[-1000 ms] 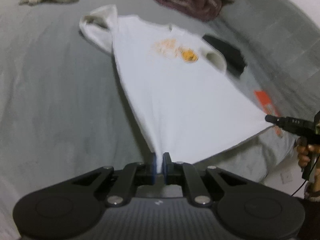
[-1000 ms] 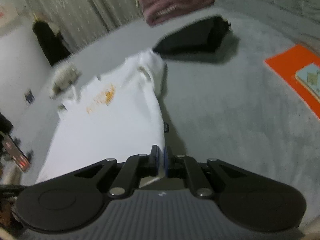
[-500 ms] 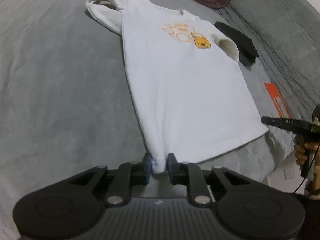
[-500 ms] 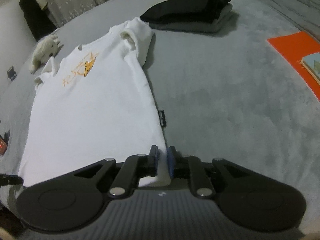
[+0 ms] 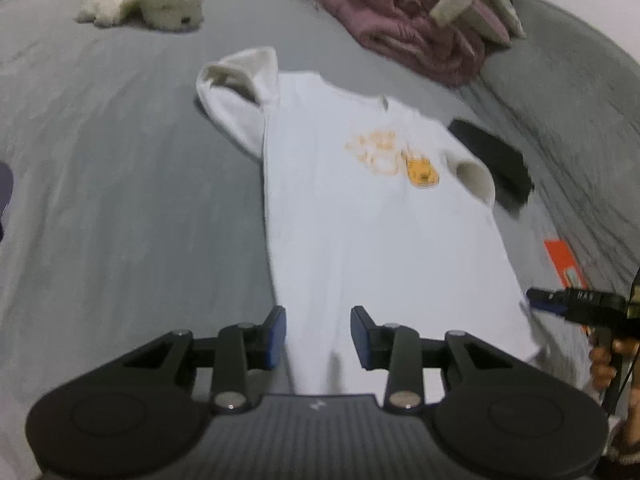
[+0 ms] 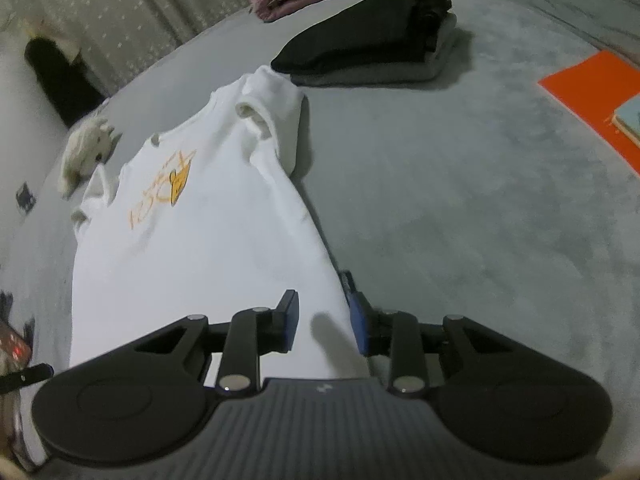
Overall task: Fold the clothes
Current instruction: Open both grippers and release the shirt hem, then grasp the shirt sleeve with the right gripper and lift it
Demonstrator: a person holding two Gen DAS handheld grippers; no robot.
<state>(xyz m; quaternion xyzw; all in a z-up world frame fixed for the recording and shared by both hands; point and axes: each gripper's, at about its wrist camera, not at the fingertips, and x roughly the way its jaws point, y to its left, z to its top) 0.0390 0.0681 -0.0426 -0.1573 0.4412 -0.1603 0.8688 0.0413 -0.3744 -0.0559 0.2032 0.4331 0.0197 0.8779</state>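
Observation:
A white T-shirt (image 5: 360,216) with an orange print lies flat, front up, on the grey bed, collar away from me. It also shows in the right wrist view (image 6: 192,232). My left gripper (image 5: 318,336) is open over the shirt's lower left hem corner, the cloth lying between its fingers. My right gripper (image 6: 324,322) is open over the lower right hem corner, and shows in the left wrist view (image 5: 560,304). Neither holds the cloth.
A folded black and grey stack (image 6: 372,40) lies beyond the shirt's right sleeve. A pile of pink and green clothes (image 5: 424,28) and a cream plush toy (image 5: 148,0) lie at the far side. An orange sheet (image 6: 596,92) lies to the right.
Both grippers have opened and let go of the shirt's hem corners. The shirt, stretched and lifted before, now lies flat on the bed.

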